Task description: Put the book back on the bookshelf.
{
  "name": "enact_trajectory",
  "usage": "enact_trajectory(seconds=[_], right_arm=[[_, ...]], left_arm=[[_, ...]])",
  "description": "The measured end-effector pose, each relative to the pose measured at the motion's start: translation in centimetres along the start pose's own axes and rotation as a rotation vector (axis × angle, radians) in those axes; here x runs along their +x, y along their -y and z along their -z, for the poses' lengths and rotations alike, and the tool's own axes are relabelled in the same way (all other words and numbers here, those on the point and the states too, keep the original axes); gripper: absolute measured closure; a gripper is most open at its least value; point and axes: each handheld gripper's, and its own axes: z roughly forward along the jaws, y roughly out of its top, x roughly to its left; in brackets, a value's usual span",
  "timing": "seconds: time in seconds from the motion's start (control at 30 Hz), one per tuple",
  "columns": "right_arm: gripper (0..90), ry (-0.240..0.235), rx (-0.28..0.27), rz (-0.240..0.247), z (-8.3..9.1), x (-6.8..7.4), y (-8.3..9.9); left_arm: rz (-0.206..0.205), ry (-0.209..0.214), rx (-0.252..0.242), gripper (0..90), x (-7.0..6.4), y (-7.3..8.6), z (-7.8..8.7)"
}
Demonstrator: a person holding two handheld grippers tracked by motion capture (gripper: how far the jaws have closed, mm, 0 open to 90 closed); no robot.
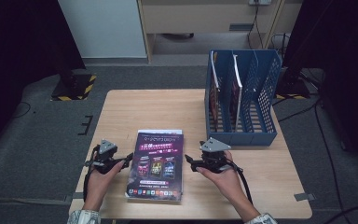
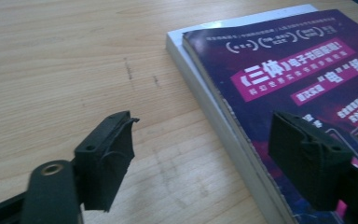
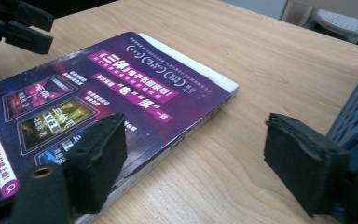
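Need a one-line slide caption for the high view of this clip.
Left gripper and right gripper, both open, flank a purple magazine on a wooden table beside a blue file rack.

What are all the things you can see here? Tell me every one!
Table: one, light wood, middle of the room.
Magazines: a stack flat on the table, purple cover on top with a whitish one under it, between the two grippers.
File rack: one, blue, with slots, at the table's far right.
Books in rack: two, dark red covers, standing in the left slots.
Weight plate: one, black with yellow stripes, on the floor at far left.
Left gripper: one, black, open, left of the stack.
Right gripper: one, black, open, right of the stack.
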Motion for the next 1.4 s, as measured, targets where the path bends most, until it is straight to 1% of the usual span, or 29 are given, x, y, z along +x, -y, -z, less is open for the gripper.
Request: enact_trajectory(seconds=[0.03, 0.1, 0.13, 0.17, 0.2, 0.23, 0.33, 0.37, 0.43, 0.5, 0.57, 0.63, 0.73, 0.83, 0.9, 1.03, 1.2, 1.3, 1.4], right_arm=[[24.5, -0.006, 0.004, 0.004, 0.0, 0.0, 0.0], [27.3, -0.014, -0.003, -0.006, -0.2, 0.1, -0.2], [29.6, -0.035, -0.013, -0.024, -0.4, 0.0, -0.3], [31.8, -0.045, -0.019, -0.031, -0.6, 0.0, -0.5], [33.0, -0.046, -0.020, -0.024, -0.8, 0.0, -0.7], [34.8, -0.047, -0.015, -0.014, -1.1, 0.1, -1.0], [42.4, -0.061, 0.000, 0.005, -2.0, 0.3, -1.3], [44.0, -0.061, 0.012, 0.005, -2.4, 0.3, -1.2], [50.6, -0.068, 0.022, -0.005, -3.1, 0.4, -1.0], [51.5, -0.059, 0.037, -0.003, -3.6, 0.7, -0.6], [50.7, -0.063, 0.047, -0.007, -3.6, 0.8, -0.3], [49.1, -0.059, 0.055, -0.010, -3.5, 0.8, 0.0], [45.9, -0.058, 0.072, -0.029, -3.2, 0.7, 0.6], [40.9, -0.051, 0.090, -0.049, -3.3, 0.6, 0.9], [39.0, -0.054, 0.102, -0.052, -3.4, 0.7, 1.0], [37.0, -0.057, 0.117, -0.040, -3.6, 0.8, 1.1], [35.8, -0.061, 0.131, -0.039, -3.7, 0.9, 1.3], [34.7, -0.061, 0.141, -0.039, -3.8, 1.0, 1.5], [31.8, -0.063, 0.154, -0.039, -3.9, 0.9, 1.6]], left_arm=[[-0.002, 0.009, 0.000, 23.5, -0.1, -0.1, 0.0], [-0.001, 0.023, -0.007, 26.8, -0.4, -0.1, 0.0], [-0.005, 0.029, -0.009, 29.2, -0.6, -0.2, 0.0], [-0.010, 0.032, -0.011, 31.7, -0.7, -0.2, 0.0], [-0.017, 0.036, -0.008, 33.2, -0.9, -0.3, 0.0], [-0.017, 0.044, -0.013, 35.6, -1.1, -0.3, 0.0], [-0.034, 0.065, -0.002, 41.5, -1.5, -0.4, -0.1], [-0.041, 0.070, 0.004, 43.1, -1.6, -0.4, -0.2], [-0.045, 0.081, 0.009, 46.4, -1.9, -0.4, -0.3], [-0.055, 0.084, 0.014, 49.5, -2.0, -0.4, -0.3], [-0.056, 0.090, 0.019, 52.1, -2.1, -0.4, -0.5], [-0.048, 0.093, 0.025, 53.8, -2.1, -0.3, -0.8], [-0.038, 0.119, 0.035, 56.2, -2.0, -0.2, -1.2], [-0.052, 0.119, 0.053, 56.9, -2.2, -0.1, -1.6], [-0.052, 0.118, 0.052, 56.8, -2.2, -0.1, -1.6], [-0.044, 0.127, 0.051, 56.9, -2.1, -0.1, -1.7], [-0.061, 0.125, 0.045, 57.7, -2.3, -0.1, -1.7], [-0.080, 0.131, 0.052, 57.7, -2.7, -0.2, -1.8], [-0.096, 0.125, 0.053, 56.8, -3.0, -0.3, -1.8]])
